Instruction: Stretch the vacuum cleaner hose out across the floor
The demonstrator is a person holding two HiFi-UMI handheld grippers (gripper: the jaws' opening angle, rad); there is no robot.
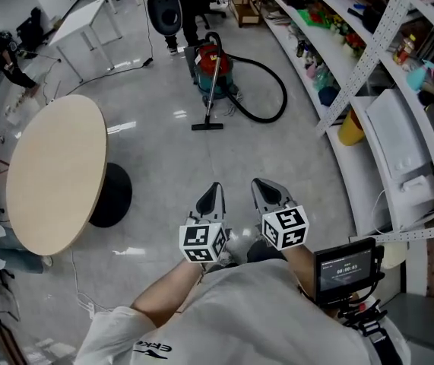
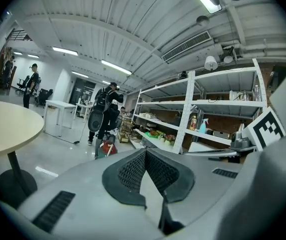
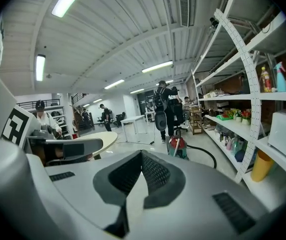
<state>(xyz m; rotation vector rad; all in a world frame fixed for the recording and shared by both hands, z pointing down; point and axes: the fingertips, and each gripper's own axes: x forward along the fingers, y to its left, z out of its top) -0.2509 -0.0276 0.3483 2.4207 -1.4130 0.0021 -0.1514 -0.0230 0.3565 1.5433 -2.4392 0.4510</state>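
A red and teal vacuum cleaner (image 1: 212, 67) stands on the grey floor well ahead of me. Its black hose (image 1: 270, 82) loops out to the right and back. The wand runs down to a black floor head (image 1: 207, 126). The cleaner also shows small in the left gripper view (image 2: 106, 148) and in the right gripper view (image 3: 178, 146), with the hose (image 3: 207, 153) beside it. My left gripper (image 1: 215, 188) and right gripper (image 1: 261, 185) are held side by side in front of my chest, both shut and empty, far short of the cleaner.
A round beige table (image 1: 53, 173) on a black foot stands to the left. White shelving (image 1: 369, 67) with bottles and boxes runs along the right. A person (image 1: 178, 6) stands just behind the cleaner. White desks (image 1: 87, 21) stand at the back left.
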